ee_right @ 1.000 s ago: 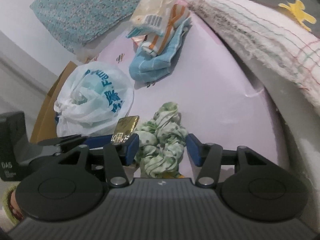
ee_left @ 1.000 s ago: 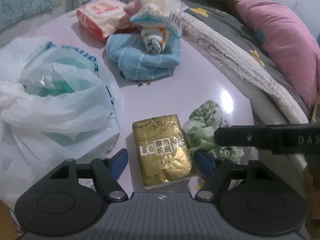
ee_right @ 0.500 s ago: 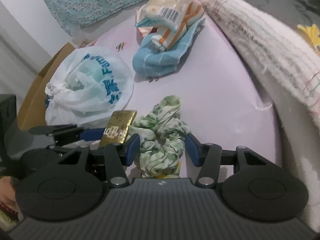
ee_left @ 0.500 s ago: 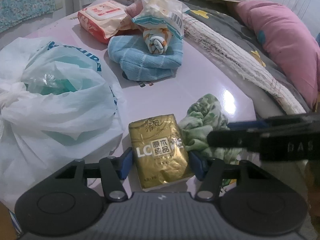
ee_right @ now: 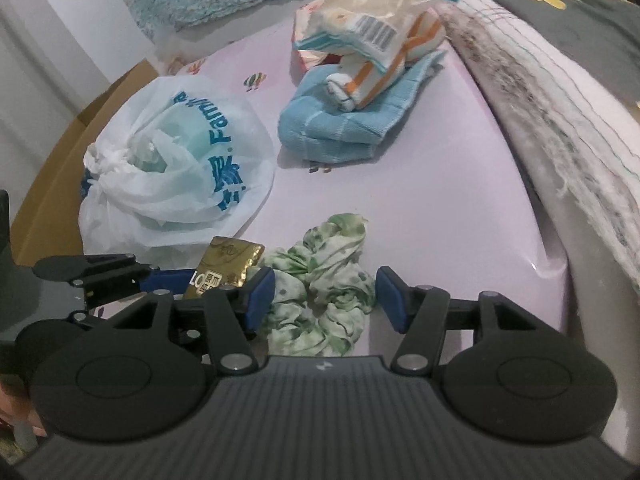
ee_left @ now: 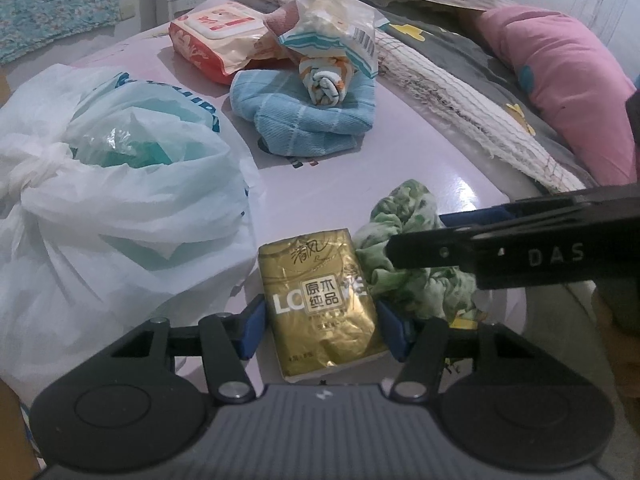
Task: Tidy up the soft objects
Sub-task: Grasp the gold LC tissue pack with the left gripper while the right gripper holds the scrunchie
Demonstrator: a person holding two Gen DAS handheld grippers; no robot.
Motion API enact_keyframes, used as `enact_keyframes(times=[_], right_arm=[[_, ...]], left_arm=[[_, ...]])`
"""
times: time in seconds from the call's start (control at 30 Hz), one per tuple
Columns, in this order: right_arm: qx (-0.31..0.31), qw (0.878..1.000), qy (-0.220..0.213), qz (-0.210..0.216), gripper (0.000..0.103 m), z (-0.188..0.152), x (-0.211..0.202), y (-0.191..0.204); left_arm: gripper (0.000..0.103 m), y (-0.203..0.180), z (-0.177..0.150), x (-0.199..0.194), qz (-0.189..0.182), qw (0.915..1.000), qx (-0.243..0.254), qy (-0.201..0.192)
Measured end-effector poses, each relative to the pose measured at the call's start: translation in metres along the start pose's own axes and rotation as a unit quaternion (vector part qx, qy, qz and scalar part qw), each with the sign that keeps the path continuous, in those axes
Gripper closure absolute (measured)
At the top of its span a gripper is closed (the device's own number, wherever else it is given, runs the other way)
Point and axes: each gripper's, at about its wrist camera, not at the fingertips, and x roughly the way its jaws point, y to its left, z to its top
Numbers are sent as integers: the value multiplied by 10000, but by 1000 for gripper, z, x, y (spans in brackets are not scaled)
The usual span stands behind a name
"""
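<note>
A gold tissue pack (ee_left: 320, 292) lies on the pink table (ee_left: 360, 176). My left gripper (ee_left: 322, 330) straddles it, both blue pads against its sides. Right beside it sits a crumpled green spotted cloth (ee_right: 332, 248), also seen in the left wrist view (ee_left: 404, 216). My right gripper (ee_right: 324, 300) is around this cloth with its jaws opening. Its left pad touches the fabric and its right pad stands just off it. The right gripper's fingers (ee_left: 440, 246) cross over the cloth in the left wrist view.
A tied white plastic bag (ee_left: 120, 200) fills the table's left side. Further back lie a folded blue towel (ee_left: 308, 120) with a rolled orange-striped cloth (ee_left: 324, 80) and a wrapper on it, and a red wipes pack (ee_left: 212, 36). A bed with a pink pillow (ee_left: 560, 80) borders the right.
The left jaws have narrowed from wide apart onto the gold pack. The right gripper has rolled and shifted a little over the green cloth, and its jaws have spread slightly.
</note>
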Motion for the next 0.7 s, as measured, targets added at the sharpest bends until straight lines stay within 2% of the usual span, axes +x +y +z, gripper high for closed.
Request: enact_keyframes(times=[0.03, 0.1, 0.17, 0.27, 0.37, 0.57, 0.7], right_arm=[[-67, 10000, 23, -12, 48, 1, 1, 1], [-164, 9998, 48, -79, 57, 1, 2, 4], [-216, 9995, 69, -204, 75, 1, 3, 5], [-100, 9996, 12, -251, 85, -2, 0, 2], [351, 9993, -112, -28, 90, -7, -8, -9], [1156, 9914, -450, 427, 91, -22, -35, -25], [1427, 9842, -746, 734, 91, -26, -59, -24]], left_arm=[[43, 1, 0, 0, -6, 10000, -15, -4], [43, 2, -1, -1, -12, 10000, -40, -20], [44, 3, -2, -2, -23, 10000, -74, -34], [44, 5, -2, -3, -67, 9999, -125, -47], [44, 6, -3, -7, -177, 9996, -195, -59], [44, 8, -3, -25, -409, 9986, -294, -173], [44, 8, -2, -48, -586, 9971, -318, -372]])
